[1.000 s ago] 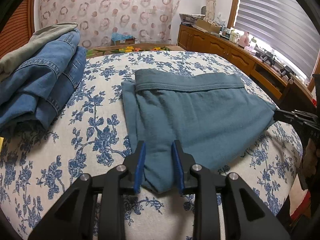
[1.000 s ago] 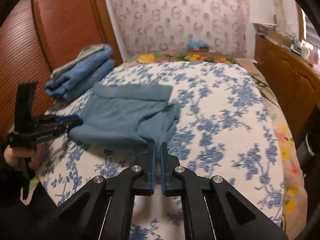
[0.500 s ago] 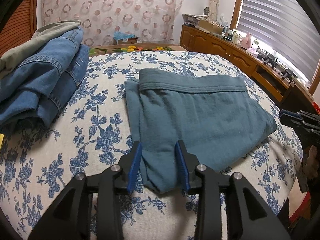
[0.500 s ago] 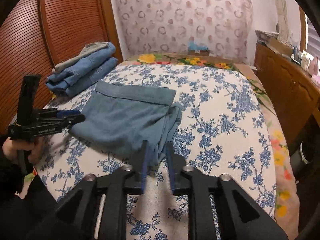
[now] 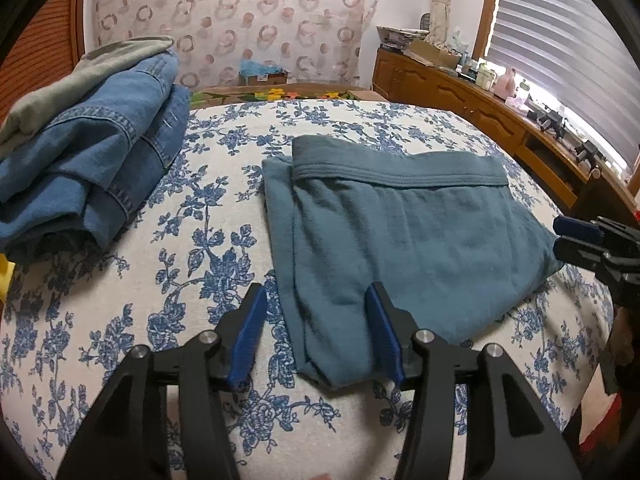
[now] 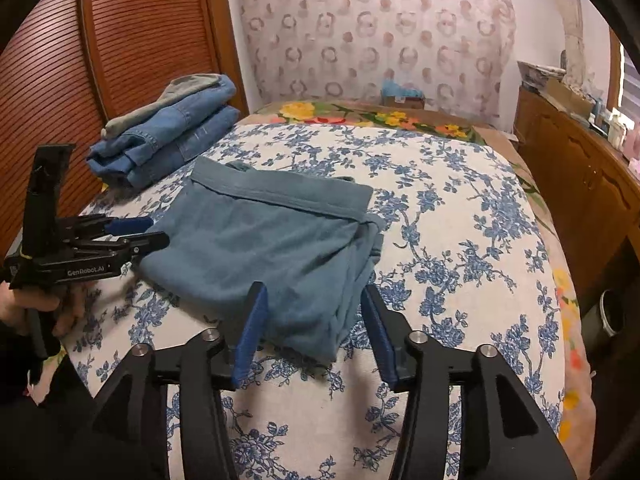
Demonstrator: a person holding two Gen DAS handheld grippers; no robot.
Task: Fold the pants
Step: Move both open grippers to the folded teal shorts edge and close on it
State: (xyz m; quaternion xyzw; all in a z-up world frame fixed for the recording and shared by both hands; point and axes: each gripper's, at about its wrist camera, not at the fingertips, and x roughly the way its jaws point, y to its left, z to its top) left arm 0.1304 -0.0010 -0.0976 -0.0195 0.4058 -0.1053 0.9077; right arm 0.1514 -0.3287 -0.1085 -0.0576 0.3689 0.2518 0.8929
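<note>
Teal pants (image 5: 400, 232) lie folded into a rectangle on the floral bedsheet (image 5: 120, 300), waistband at the far side. My left gripper (image 5: 316, 288) is low over their near corner; its jaws are opening, the cloth lies slack between the blue pads, and neither pad pinches it. In the right wrist view my right gripper (image 6: 313, 289) straddles the other near corner of the pants (image 6: 272, 240); its jaws are opening too, clear of the cloth. Each gripper shows in the other's view: the right gripper (image 5: 558, 236) at the pants' right edge, the left gripper (image 6: 156, 229) at their left edge.
A stack of folded blue jeans (image 5: 92, 152) with a grey garment on top sits at the bed's far left. A wooden sideboard (image 5: 480, 108) with clutter runs along the right. A louvred wooden door (image 6: 80, 60) stands behind the stack. A person's hand (image 6: 36, 308) holds the left gripper.
Both grippers' jaws have spread apart. The right one was shut on the pants' corner and has let it go, drawing back a little. The cloth now rests flat on the bed.
</note>
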